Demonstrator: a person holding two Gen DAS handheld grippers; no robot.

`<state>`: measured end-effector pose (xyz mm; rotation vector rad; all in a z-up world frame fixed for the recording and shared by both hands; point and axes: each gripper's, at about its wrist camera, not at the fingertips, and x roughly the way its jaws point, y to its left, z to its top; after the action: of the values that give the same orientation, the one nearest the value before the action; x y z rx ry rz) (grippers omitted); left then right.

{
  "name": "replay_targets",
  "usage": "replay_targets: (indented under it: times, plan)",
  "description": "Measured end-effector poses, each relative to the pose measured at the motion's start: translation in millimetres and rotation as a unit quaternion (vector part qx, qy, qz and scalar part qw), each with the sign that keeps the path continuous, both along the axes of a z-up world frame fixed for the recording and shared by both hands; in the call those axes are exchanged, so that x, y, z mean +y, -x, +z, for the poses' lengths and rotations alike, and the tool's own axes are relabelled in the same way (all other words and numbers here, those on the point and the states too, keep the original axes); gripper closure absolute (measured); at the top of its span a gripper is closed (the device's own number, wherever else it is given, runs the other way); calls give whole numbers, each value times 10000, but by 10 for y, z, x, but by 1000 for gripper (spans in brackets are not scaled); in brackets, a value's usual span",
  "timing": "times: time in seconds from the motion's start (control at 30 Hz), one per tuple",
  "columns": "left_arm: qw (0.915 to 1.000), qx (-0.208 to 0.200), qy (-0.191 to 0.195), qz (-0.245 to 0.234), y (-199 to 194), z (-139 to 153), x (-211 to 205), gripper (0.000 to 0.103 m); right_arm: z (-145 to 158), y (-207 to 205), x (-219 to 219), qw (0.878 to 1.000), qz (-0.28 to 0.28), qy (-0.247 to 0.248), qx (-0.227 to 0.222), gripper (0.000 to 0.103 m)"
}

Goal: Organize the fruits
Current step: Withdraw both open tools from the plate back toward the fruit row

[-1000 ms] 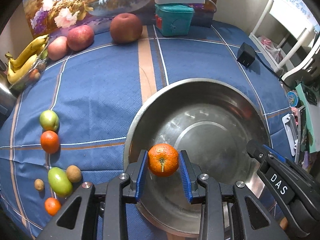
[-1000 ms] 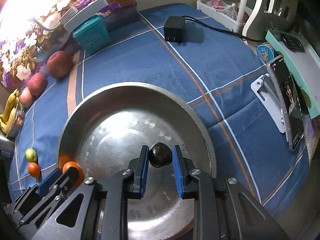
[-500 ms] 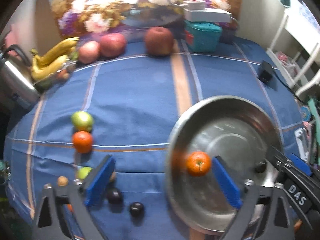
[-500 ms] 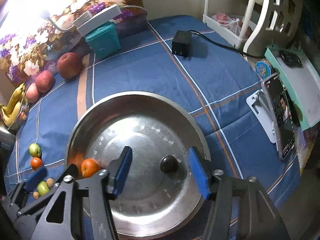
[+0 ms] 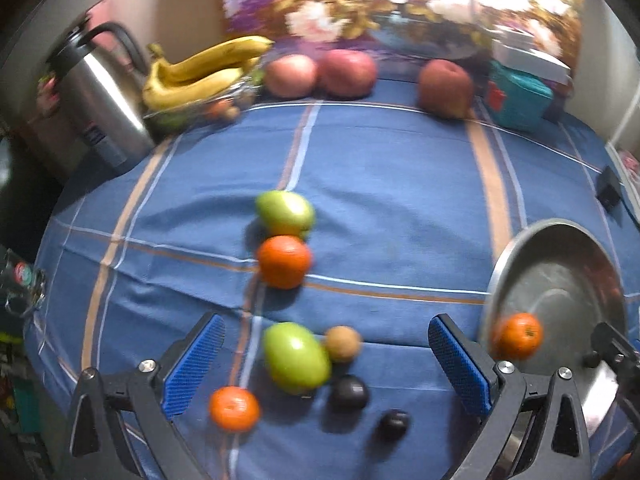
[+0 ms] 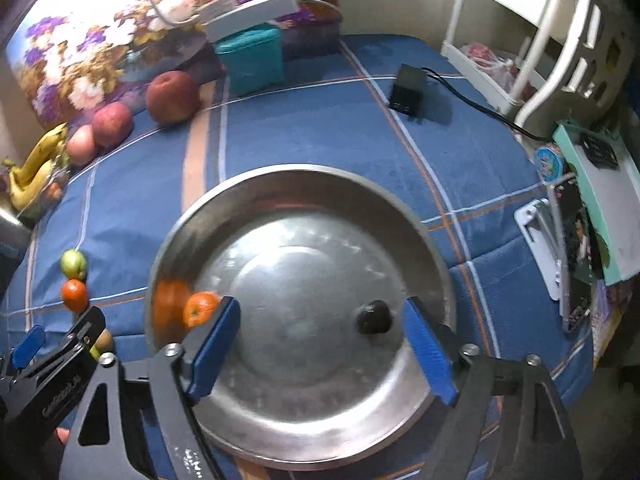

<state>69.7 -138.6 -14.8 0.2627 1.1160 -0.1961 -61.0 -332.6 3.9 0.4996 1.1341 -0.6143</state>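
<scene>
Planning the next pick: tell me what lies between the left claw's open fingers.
Left wrist view: a green fruit, a small brown fruit and two dark fruits lie on the cloth there.

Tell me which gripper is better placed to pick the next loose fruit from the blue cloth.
Left. The left gripper hangs open over the green oval fruit; the right gripper is over the steel bowl.
</scene>
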Motion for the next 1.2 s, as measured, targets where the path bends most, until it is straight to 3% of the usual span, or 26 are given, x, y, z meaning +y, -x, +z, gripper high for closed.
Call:
replay_targets:
  times: [0.17, 0.4, 0.63, 0.9, 1.2]
  plan:
    - [9995, -1, -155, 290, -93, -56, 280, 0, 7, -99, 163, 9998, 195, 35, 12, 17]
    - [9993, 75, 150, 341, -163, 10, 518, 0, -32, -202, 381, 9990, 419, 126, 127, 17]
    - [9999, 68, 135, 64, -193, 62, 594, 0, 17, -285, 603, 9978, 627, 212, -64, 17]
    - [9996, -82, -187, -208, -202, 102, 659, 0, 31, -332, 801, 9963, 788, 337, -111, 17]
    - [10000, -6, 62, -4, -296, 142, 938, 0, 36, -412, 1014, 9941, 1020, 293, -204, 17]
